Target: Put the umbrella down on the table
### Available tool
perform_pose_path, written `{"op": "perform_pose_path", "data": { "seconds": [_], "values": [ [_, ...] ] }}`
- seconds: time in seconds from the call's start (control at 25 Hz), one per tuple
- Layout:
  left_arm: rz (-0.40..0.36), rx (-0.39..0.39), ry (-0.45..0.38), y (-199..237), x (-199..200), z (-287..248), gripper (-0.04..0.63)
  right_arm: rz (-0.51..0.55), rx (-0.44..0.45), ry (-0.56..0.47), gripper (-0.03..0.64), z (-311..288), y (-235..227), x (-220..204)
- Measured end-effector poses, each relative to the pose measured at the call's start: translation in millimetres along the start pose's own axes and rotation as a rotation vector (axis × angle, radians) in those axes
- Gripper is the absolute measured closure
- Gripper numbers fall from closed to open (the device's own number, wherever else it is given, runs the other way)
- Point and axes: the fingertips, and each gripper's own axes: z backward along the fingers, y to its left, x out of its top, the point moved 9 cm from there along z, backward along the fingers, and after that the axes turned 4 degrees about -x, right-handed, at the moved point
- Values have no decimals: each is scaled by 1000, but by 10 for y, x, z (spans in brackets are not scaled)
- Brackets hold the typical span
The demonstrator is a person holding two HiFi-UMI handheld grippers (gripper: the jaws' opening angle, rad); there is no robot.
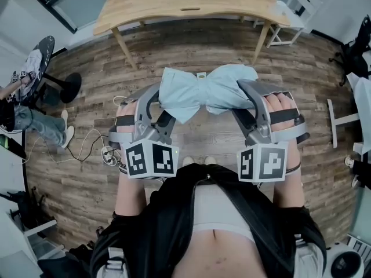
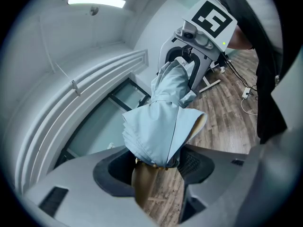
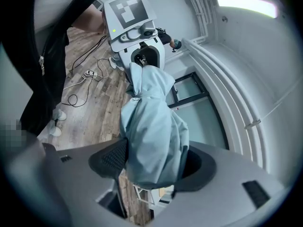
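The folded pale blue umbrella (image 1: 206, 91) hung crosswise in the air in front of your waist, its cloth bunched at both ends and cinched at the middle like a bow. It was well above the wood-plank floor (image 1: 191, 51) and touched nothing but your tools. Your left gripper (image 1: 157, 106) pinched its left end and your right gripper (image 1: 250, 103) its right end. In each gripper view the jaws stood wide, yet the bundle of cloth filled the gap between them, so both were gripping the umbrella and sharing its weight. In the left gripper view a tan, wood-coloured piece showed under the cloth; it was probably the handle, though that could not be told for sure. The light wooden bench (image 1: 185, 4) stood ahead of you at the top of the head view, well apart from the umbrella, with open floor between. Its near part was bare, and a few small things sat at its far edge. A seated person (image 1: 23, 114) was off to your left, with loose cables (image 1: 87, 143) on the floor near your left foot. Judging from this, you were in the carrying step: the umbrella was lifted and held, but not yet set down. The next move called for walking or reaching forward, keeping both ends level, bringing the umbrella over the bare part of the bench and lowering it until it rested there. After that both sets of jaws should open together, since freeing one end early would likely let it swing or drop.
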Motion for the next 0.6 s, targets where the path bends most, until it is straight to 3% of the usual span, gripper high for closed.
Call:
{"op": "perform_pose_path", "data": {
  "seconds": [0.6],
  "values": [
    [-4, 34, 29, -138, 461, -177, 341, 15, -27, -39, 305, 108, -64, -503]
  ]
}}
